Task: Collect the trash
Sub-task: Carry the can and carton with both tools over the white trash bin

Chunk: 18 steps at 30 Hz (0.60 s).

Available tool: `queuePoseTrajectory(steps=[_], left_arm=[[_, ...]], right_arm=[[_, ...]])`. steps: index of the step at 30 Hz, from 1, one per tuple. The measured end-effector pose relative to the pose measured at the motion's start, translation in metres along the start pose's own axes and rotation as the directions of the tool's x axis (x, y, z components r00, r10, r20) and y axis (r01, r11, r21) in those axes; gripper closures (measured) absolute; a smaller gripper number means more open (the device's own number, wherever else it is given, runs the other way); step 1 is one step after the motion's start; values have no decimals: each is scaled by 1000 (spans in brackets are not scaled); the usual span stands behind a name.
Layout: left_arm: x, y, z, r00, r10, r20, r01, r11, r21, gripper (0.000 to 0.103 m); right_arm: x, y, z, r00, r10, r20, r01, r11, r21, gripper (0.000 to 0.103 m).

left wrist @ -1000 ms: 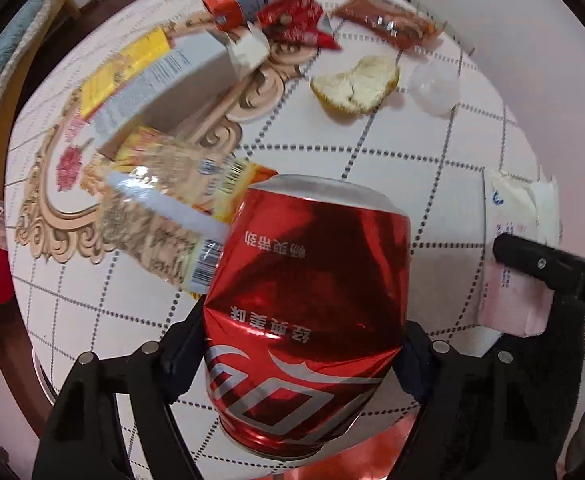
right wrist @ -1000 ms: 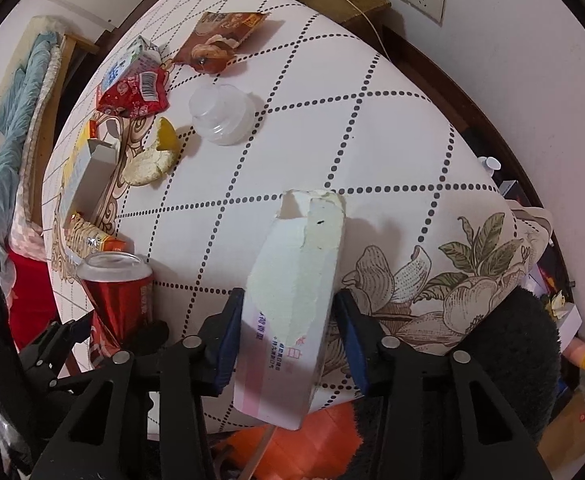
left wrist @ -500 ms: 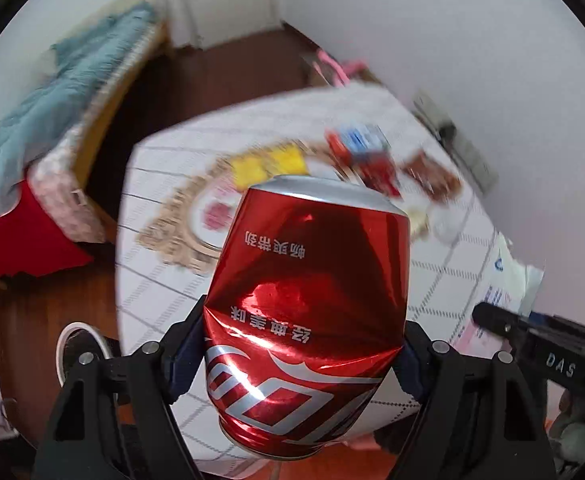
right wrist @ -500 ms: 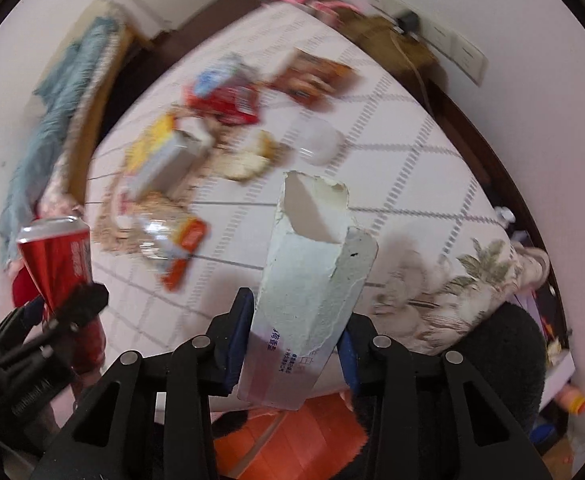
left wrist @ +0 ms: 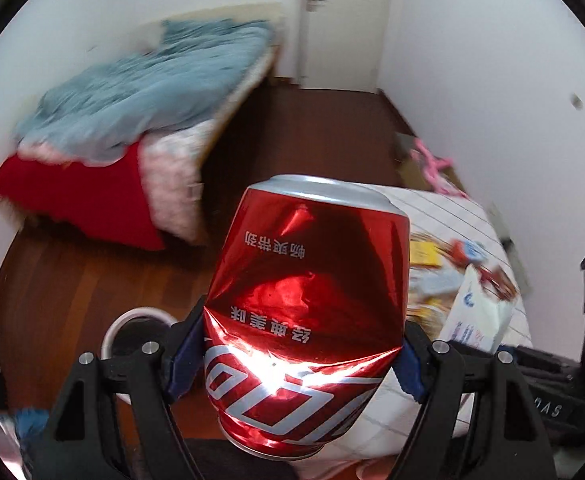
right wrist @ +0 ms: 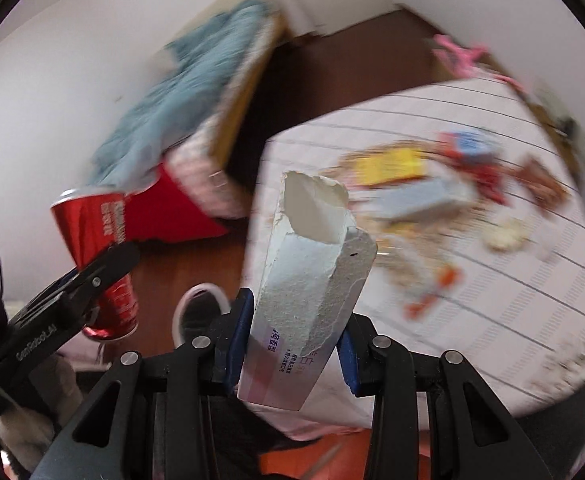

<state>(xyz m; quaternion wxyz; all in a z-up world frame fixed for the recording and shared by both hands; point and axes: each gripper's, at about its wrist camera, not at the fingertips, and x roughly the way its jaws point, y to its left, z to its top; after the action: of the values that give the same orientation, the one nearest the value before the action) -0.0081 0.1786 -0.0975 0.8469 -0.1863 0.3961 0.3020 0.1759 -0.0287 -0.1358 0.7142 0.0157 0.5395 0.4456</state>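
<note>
A dented red soda can (left wrist: 304, 312) stands clamped in my left gripper (left wrist: 300, 344), whose blue pads press its sides. The right wrist view shows the same can (right wrist: 100, 256) at the left, held in the air off the table. My right gripper (right wrist: 292, 344) is shut on a torn white carton (right wrist: 312, 280) with its ripped top pointing up; the carton (left wrist: 480, 316) also shows at the right of the left wrist view. A white-rimmed bin (left wrist: 136, 332) stands on the wooden floor below the can, and the bin (right wrist: 200, 312) appears left of the carton too.
The round table (right wrist: 492, 320) with a checked cloth carries several wrappers, a yellow pack (right wrist: 388, 166) and a grey box (right wrist: 420, 200), all blurred. A bed (left wrist: 132, 128) with a blue blanket and red cover stands by the far wall. Dark wooden floor (left wrist: 320, 132) lies between bed and table.
Both grippers have lifted off the table and swung left with the can and the carton. The views now take in the bed, the floor and the bin instead of the tabletop.
</note>
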Motion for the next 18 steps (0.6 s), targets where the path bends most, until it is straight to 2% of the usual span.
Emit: queuePoseTrajectory(steps=[3, 6, 8, 11, 14, 18], left_arm=[[11, 64, -5, 999, 39, -21, -41, 994, -97, 26], [40, 145, -20, 994, 76, -81, -92, 972, -215, 26], [65, 192, -32, 988, 84, -132, -118, 955, -272, 26], [101, 248, -52, 977, 62, -206, -133, 927, -350, 26], [148, 299, -78, 956, 30, -291, -158, 889, -429, 26], [191, 336, -101, 930, -5, -368, -193, 845, -498, 25]], right_arm=[[51, 57, 0, 995, 62, -82, -67, 996, -64, 63], [112, 107, -6, 982, 82, -171, -104, 987, -125, 63], [162, 136, -13, 965, 88, -247, -129, 979, -156, 63], [245, 175, -28, 931, 75, -358, -155, 968, -198, 63], [326, 203, -44, 890, 38, -453, -157, 961, -228, 63], [416, 223, -64, 840, -28, -542, -127, 961, -246, 63]])
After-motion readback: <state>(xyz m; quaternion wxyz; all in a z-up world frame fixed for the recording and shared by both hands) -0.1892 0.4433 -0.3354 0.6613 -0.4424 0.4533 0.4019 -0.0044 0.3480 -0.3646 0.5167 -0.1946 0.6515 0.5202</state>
